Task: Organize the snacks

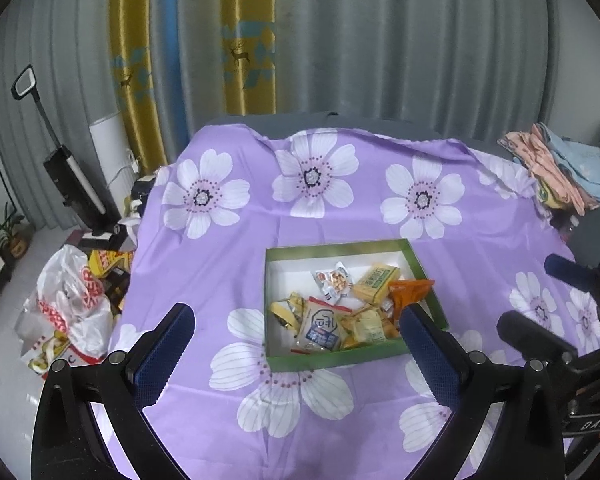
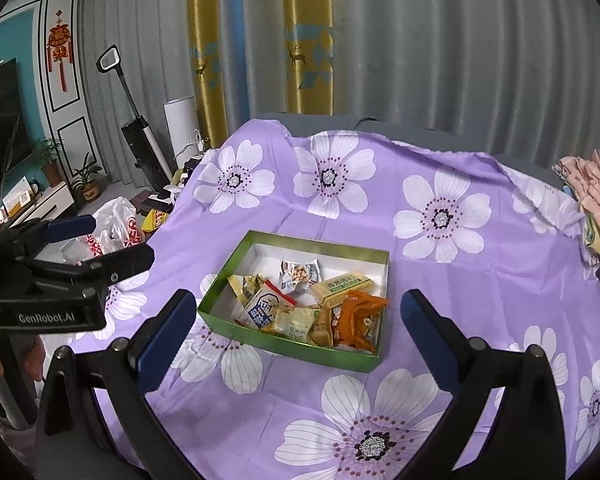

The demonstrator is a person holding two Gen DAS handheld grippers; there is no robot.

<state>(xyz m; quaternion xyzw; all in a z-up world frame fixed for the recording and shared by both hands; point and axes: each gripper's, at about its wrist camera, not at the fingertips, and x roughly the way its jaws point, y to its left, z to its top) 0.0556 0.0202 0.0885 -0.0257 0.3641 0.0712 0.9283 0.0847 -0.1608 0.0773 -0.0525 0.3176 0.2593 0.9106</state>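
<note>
1. Now, snacks (image 1: 340,312) lie heaped in the green box (image 1: 332,360) on the purple flowered cloth (image 1: 228,264), ahead of and below both grippers.
2. Left gripper (image 1: 296,332) and right gripper (image 2: 296,316): fingers wide apart, empty.
3. Box's long side runs crosswise; neither hand clearly nearer.
4. Nothing blocks; clothes pile (image 1: 560,168) well apart.

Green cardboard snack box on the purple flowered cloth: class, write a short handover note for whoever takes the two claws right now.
Left claw: open, empty, raised over the cloth before the box.
Right claw: open, empty, likewise clear of the box.
Things: shallow green cardboard box sits on the purple flowered cloth; the wrapped snacks, including the orange packet and the pale yellow bar pack, lie inside in a loose pile.
Done: no snack shows loose on the cloth.
Left: perhaps tidy the pile; nothing else visible.
</note>
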